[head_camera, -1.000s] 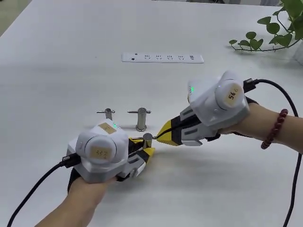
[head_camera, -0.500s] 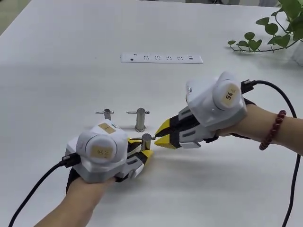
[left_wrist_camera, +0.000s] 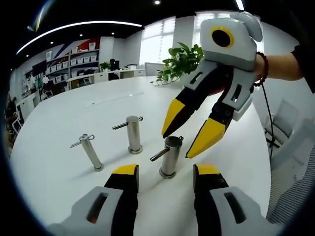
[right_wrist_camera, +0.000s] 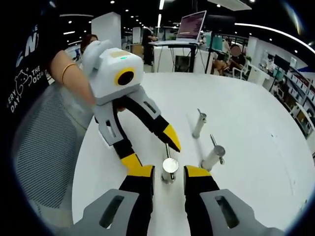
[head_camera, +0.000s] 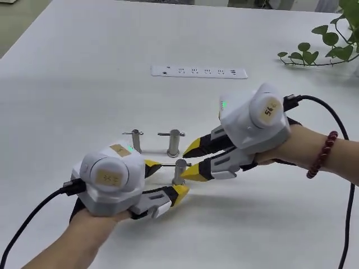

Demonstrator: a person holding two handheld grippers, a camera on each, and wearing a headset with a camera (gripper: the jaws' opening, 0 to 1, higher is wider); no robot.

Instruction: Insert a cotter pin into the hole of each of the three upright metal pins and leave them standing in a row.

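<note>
Three upright metal pins stand on the white table, each with a cotter pin through its top. The nearest pin (head_camera: 179,171) (left_wrist_camera: 170,156) (right_wrist_camera: 170,168) stands between the open jaws of both grippers. Its cotter pin (head_camera: 168,165) (left_wrist_camera: 159,154) sticks out sideways. My left gripper (head_camera: 166,178) (left_wrist_camera: 166,171) reaches in from the lower left and is open around the pin without touching it. My right gripper (head_camera: 190,161) (right_wrist_camera: 169,171) comes from the right, also open, its yellow tips either side of the pin's top. The middle pin (head_camera: 174,142) (left_wrist_camera: 133,133) and the far-left pin (head_camera: 136,140) (left_wrist_camera: 90,152) stand behind.
A white power strip (head_camera: 198,72) lies farther back on the table. A green plant (head_camera: 331,47) trails over the table's back right corner. Cables run from both grippers towards the table's near edge.
Both grippers have opened. The right gripper has let go of the cotter pin and the left has let go of the nearest pin, which now stands free.
</note>
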